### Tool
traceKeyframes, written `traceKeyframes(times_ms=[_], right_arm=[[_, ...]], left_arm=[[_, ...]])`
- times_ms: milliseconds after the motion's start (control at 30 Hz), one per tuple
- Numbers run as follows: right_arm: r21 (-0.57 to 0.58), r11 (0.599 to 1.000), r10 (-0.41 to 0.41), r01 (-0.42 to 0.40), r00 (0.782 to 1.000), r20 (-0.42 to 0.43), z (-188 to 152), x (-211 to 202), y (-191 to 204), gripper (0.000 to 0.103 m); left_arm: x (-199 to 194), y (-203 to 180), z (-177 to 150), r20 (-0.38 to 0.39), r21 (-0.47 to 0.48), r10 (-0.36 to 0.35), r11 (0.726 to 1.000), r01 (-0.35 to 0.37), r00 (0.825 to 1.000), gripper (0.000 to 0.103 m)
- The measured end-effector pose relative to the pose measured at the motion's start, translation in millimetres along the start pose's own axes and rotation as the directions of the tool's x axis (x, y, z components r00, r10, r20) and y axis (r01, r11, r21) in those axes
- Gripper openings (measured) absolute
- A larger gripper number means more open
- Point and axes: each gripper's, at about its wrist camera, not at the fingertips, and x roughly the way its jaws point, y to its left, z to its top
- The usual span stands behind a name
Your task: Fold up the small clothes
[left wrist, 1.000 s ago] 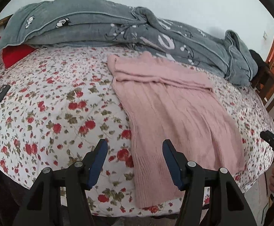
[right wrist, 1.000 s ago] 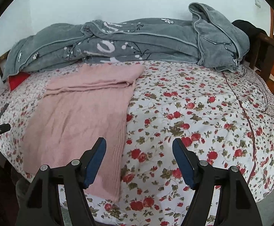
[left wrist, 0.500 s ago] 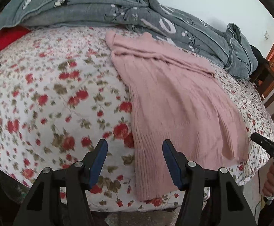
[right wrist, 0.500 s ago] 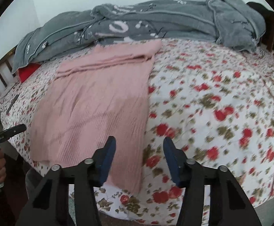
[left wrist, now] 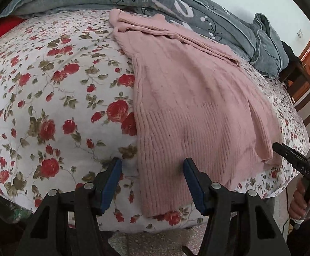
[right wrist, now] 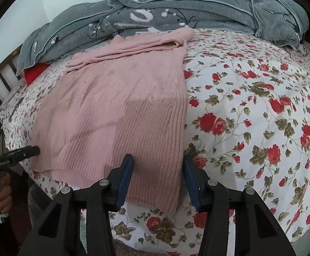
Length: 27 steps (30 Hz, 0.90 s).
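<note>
The left gripper [left wrist: 151, 171] has its jaws parted about halfway, straddling the left hem corner of the pink sweater [left wrist: 193, 98]; the pads do not press the knit. The right gripper [right wrist: 158, 169] has its jaws closing, with the sweater's right hem edge between them, and the pads have not yet met the cloth. Each gripper also shows at the edge of the other's view, held in a hand [left wrist: 300, 202].

The one sweater lies flat on a bed [right wrist: 251, 106] with a sheet printed in red roses, its ribbed hem hanging over the near edge and a sleeve folded across its far end. One rumpled grey blanket [right wrist: 176, 6] lies behind it against a white wall, with one red item [right wrist: 35, 72] beside it.
</note>
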Motion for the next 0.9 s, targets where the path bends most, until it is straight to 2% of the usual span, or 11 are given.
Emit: traceKeyframes(times_ms=[67, 167, 267, 400, 633, 700, 900], right_arm=[[-0.010, 1.000, -0.004, 0.004, 1.000, 0.005, 0.0, -0.4, 1.1, 0.035], [-0.016, 1.000, -0.001, 0.001, 1.000, 0.009, -2.1, -0.8, 2.6, 0.021], [-0.002, 1.000, 0.008, -0.008, 1.000, 0.019, -3.5, -2.0, 0.9, 0.011], [0.007, 1.000, 0.020, -0.020, 0.999, 0.025, -4.9, -4.1, -0.5, 0.007], [0.024, 0.998, 0.052, -0.052, 0.999, 0.002, -6.7, -2.5, -5.3, 0.009], [0.041, 0.997, 0.065, -0.065, 0.998, -0.001, -6.9, -2.0, -8.0, 0.009], [0.046, 0.997, 0.055, -0.055, 0.999, 0.001, -6.8, -0.9, -5.2, 0.008]], left_arm=[[0.0, -0.2, 0.3, 0.001, 0.004, 0.004, 1.000, -0.004, 1.000, 0.057], [0.2, -1.1, -0.3, 0.007, 0.004, 0.019, 1.000, -0.019, 1.000, 0.048], [0.6, -2.2, -0.9, 0.006, 0.001, 0.019, 1.000, -0.019, 1.000, 0.036], [-3.8, -1.9, -1.4, 0.016, -0.009, 0.011, 1.000, -0.011, 1.000, 0.009], [-2.2, -2.5, -3.5, -0.006, -0.008, 0.014, 1.000, -0.014, 1.000, 0.010], [-0.3, -2.5, -4.1, -0.013, -0.017, 0.009, 1.000, -0.009, 1.000, 0.013], [0.6, -5.8, -5.6, -0.009, -0.024, 0.019, 1.000, -0.020, 1.000, 0.013]])
